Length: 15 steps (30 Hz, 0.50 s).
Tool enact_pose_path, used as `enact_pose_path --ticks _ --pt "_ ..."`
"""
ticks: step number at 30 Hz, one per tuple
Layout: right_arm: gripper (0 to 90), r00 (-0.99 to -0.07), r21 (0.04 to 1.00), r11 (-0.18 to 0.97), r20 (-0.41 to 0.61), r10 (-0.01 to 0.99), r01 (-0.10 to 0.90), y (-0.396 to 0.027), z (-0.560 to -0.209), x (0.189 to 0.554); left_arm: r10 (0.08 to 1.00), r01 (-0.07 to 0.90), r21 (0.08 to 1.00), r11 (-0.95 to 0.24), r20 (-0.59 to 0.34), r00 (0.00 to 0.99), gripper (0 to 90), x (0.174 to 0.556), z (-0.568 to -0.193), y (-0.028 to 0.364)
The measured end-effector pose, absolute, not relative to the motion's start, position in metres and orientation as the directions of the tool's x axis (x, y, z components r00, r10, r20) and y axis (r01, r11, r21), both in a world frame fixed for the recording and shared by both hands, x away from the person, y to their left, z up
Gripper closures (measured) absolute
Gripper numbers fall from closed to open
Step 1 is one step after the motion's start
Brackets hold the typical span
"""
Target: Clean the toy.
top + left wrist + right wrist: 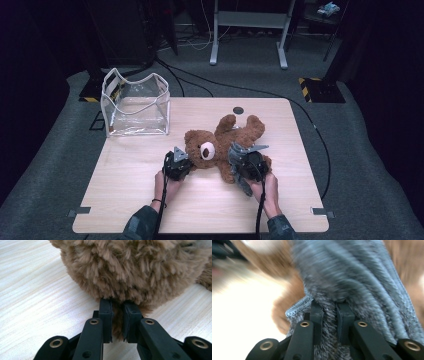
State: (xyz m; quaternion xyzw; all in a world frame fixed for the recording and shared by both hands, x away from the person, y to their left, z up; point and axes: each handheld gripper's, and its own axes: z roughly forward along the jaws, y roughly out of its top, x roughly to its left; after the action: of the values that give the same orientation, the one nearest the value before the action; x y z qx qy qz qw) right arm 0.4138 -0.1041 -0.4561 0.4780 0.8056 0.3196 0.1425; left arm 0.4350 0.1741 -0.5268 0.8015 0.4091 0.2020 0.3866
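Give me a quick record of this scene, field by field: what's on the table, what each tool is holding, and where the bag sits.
surface: wooden table
main item: brown teddy bear, lying on the table
left tool: shut on a tuft of the bear's fur, at its head
right tool: shut on a grey knitted cloth lying against the bear
container: clear plastic bag, standing open at the far left corner, apart from the bear
image quality: right gripper view is blurred
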Motion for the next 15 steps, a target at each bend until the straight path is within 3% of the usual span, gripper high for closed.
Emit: enact_pose_path --ticks 5,10,15 --pt "77.7 -0.546 0.693 0.318 0.129 0.827 0.646 -0.08 -0.434 0.424 0.811 0.502 0.783 -0.366 0.004 0.586 79.3 0.435 -0.527 0.175" --pt "77.8 -0.544 0.629 0.349 0.142 0.827 0.695 -0.054 -0.459 0.437 0.812 0.507 0.783 -0.36 -0.006 0.584 79.3 0.436 -0.527 0.175" --pt "78.5 -0.527 0.607 0.349 0.137 0.839 0.714 -0.06 -0.473 0.428 0.812 0.508 0.783 -0.358 -0.007 0.583 79.4 0.436 -0.527 0.175"
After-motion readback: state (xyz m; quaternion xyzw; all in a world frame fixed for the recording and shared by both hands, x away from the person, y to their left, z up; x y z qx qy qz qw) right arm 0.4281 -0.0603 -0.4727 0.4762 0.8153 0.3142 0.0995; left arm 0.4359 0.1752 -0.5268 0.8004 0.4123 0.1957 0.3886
